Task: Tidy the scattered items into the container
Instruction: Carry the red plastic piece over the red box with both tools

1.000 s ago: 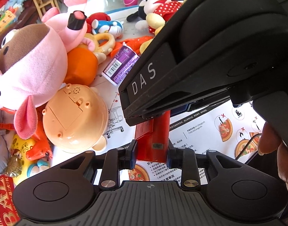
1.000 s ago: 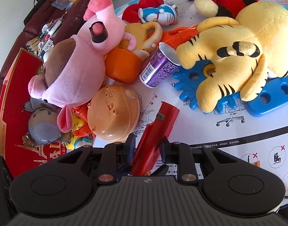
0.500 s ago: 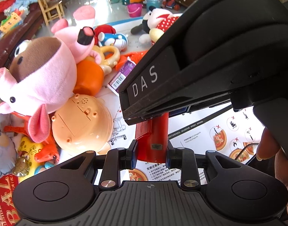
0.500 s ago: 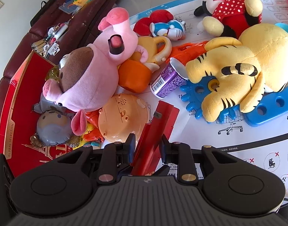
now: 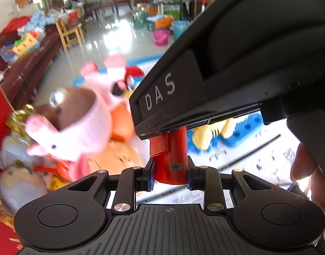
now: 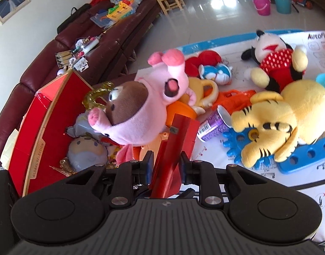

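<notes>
Red box lid (image 6: pixel 179 136): glossy, long and flat-sided, folded edges, a small dark label near one end. Clamped at one end by the left hand-held gripper (image 5: pixel 171 175), pads pressed on both its sides; gripped at the other end by the right hand-held gripper (image 6: pixel 165 166), jaws closing at this moment with the lid between them and touching the pads. Held in the air above the tabletop (image 6: pixel 311 44), just right of the pink pig plush (image 6: pixel 141 106). Left of the pig plush, an open red container (image 6: pixel 41 127) with gold-trimmed walls and a grey-blue plush (image 6: pixel 85 150) inside. Right of the lid, a purple can (image 6: pixel 211 125) on its side, then a yellow tiger plush (image 6: pixel 290 114) lying on blue plastic pieces (image 6: pixel 307 155).
</notes>
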### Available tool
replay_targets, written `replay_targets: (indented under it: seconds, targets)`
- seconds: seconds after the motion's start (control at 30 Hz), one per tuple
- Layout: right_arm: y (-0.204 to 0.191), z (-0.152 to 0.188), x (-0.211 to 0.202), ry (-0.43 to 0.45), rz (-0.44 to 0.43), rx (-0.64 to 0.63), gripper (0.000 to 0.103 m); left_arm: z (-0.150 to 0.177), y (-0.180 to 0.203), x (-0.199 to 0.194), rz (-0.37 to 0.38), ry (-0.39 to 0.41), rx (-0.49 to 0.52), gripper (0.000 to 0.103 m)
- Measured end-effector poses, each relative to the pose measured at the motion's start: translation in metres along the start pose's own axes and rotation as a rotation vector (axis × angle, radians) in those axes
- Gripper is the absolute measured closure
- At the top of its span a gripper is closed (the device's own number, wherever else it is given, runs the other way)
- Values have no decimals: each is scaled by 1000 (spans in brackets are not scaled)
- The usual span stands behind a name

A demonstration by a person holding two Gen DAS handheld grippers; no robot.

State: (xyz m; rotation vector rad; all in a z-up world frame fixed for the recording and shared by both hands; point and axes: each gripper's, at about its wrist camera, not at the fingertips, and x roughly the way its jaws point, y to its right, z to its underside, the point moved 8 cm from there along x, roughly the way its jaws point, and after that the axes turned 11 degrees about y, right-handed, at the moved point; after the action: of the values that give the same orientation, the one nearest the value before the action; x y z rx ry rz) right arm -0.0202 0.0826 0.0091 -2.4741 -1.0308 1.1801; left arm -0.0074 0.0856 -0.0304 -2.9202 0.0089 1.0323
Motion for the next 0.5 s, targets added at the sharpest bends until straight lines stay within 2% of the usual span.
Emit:
replay_targets:
  seconds: [0.17,0.23,0.43,0.5]
  targets:
    - [-47,-35,-19,69,-61,-115,75,-51,-24,-2,-51,89,-27,78]
    - [-71,-50,-23,92,-90,-166,75,-59,-25,-14,-80,125,-46,78]
    - [-166,-78,-15,124,-212,-323,78,-90,-107,-46,-201,209,-139,77]
    - [-201,-79,-5,115,-260,-372,79,-89,-136,-57,-251,218,-167,77]
